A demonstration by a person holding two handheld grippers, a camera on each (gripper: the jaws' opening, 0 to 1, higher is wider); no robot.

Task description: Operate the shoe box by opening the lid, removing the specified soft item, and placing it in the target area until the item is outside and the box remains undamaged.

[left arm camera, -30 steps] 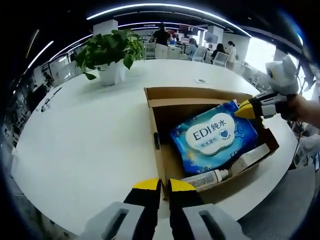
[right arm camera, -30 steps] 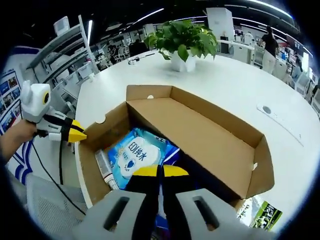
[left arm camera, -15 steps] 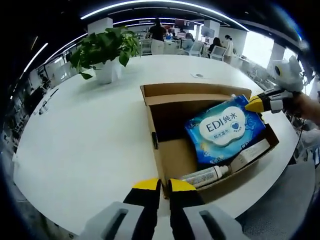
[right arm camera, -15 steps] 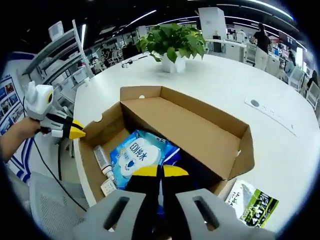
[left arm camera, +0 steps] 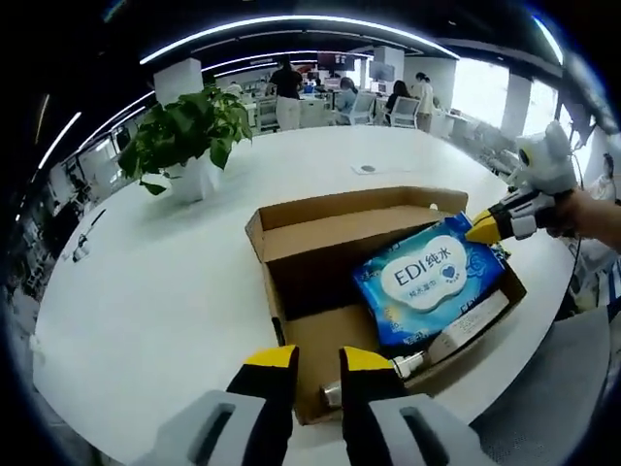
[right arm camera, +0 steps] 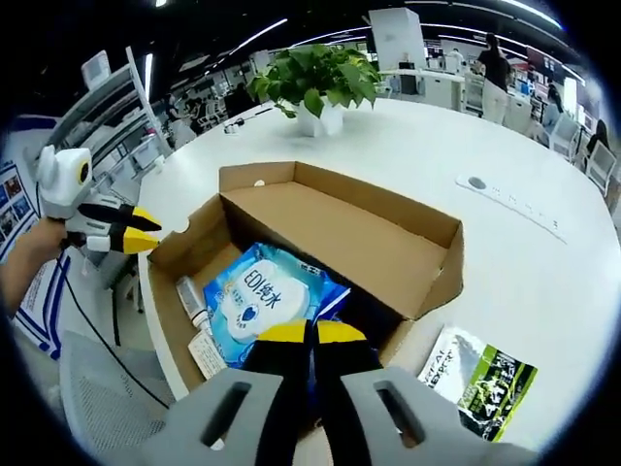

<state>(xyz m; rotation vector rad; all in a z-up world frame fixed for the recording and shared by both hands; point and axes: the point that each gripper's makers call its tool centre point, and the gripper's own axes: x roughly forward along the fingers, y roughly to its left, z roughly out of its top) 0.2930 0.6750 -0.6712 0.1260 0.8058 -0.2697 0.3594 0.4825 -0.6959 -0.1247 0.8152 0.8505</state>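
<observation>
An open cardboard shoe box [left arm camera: 291,233] [right arm camera: 340,223] lies on the white table. A blue "EDI" wet wipes pack [left arm camera: 427,277] [right arm camera: 257,296] rests tilted inside it. My right gripper [right arm camera: 310,333] is shut on the pack's near edge; in the left gripper view it [left arm camera: 475,231] pinches the pack's far right corner. My left gripper [left arm camera: 318,361] hovers at the box's near wall with its jaws slightly parted and nothing between them. In the right gripper view it [right arm camera: 146,231] sits just outside the box's left end.
A white tube [left arm camera: 408,364] [right arm camera: 191,296] and a flat carton [left arm camera: 466,325] [right arm camera: 206,354] lie in the box beside the pack. A green packet [right arm camera: 475,374] lies on the table beside the box. A potted plant [left arm camera: 184,131] [right arm camera: 315,83] stands further back. People stand at the room's far end.
The right gripper has drawn back and up with the wipes pack, tilting it toward the box's right end. The left gripper's jaws have parted a little. Both cameras shifted.
</observation>
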